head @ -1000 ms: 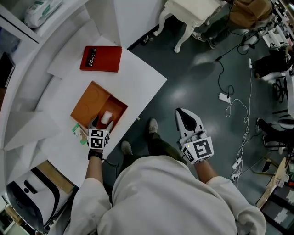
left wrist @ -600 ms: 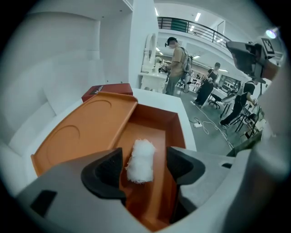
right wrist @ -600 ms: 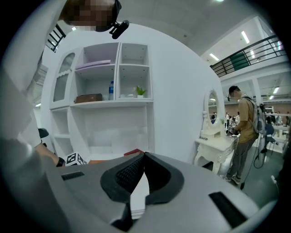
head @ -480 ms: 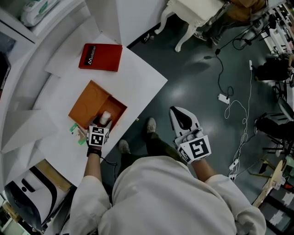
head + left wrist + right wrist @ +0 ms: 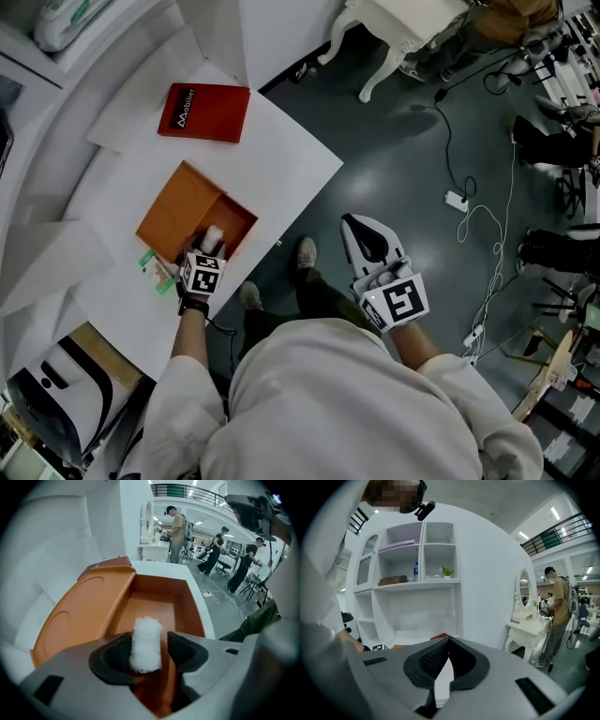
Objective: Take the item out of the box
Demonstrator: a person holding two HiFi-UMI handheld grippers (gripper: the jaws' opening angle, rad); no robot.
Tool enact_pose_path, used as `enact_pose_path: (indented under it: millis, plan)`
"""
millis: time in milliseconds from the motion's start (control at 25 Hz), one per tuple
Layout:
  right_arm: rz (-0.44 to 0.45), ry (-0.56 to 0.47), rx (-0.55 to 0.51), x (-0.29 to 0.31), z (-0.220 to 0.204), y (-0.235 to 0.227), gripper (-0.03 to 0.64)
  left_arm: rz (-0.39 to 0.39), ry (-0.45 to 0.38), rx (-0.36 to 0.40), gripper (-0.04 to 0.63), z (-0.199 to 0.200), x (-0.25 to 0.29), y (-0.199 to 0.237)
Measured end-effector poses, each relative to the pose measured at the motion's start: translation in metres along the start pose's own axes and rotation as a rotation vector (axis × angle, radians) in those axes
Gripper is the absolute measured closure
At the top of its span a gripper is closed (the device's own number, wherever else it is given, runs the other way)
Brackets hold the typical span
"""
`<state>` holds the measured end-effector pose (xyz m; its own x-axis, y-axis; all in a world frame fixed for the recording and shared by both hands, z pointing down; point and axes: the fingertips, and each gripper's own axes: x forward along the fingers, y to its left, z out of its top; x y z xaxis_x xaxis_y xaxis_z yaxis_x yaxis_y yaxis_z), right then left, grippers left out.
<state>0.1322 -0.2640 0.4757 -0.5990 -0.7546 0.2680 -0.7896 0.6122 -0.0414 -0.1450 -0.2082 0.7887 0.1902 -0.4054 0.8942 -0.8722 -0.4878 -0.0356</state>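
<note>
An open orange box lies on the white table, its lid folded back to the left. A white fluffy roll stands inside the box near its front wall. My left gripper reaches into the box, and its jaws are closing with the roll between them. In the left gripper view the left pad is at the roll's side and a narrow gap shows at the right pad. My right gripper hangs over the dark floor, away from the table, shut with nothing in it.
A red flat box lies further back on the table. A small green item sits left of the orange box. A white-and-black device stands at the lower left. Cables and a white vanity's legs are on the floor. People stand in the distance.
The left gripper has stayed in the box around the white roll and its jaws have drawn closer to it. The right gripper has drifted slightly left.
</note>
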Motion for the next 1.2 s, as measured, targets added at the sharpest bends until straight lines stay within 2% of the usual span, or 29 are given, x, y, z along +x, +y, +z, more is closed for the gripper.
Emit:
enact_pose_path:
  millis: [200, 360, 600, 880, 1200]
  plan:
    - [0.0, 0.004, 0.003, 0.0, -0.002, -0.005, 0.594, 0.033, 0.035, 0.022, 0.387, -0.003, 0.006, 0.003]
    - [-0.002, 0.005, 0.003, 0.0, -0.002, -0.008, 0.594, 0.035, 0.056, 0.028, 0.391, -0.003, 0.009, 0.003]
    - [0.003, -0.002, 0.001, 0.0, 0.0, -0.007, 0.594, 0.026, 0.03, 0.012, 0.403, 0.001, 0.004, 0.003]
    - [0.019, -0.023, -0.004, 0.002, 0.008, 0.006, 0.594, 0.027, -0.105, -0.024, 0.403, 0.026, -0.026, 0.009]
    - [0.045, -0.063, -0.022, 0.006, 0.025, 0.032, 0.594, -0.008, -0.355, -0.076, 0.403, 0.077, -0.098, 0.005]
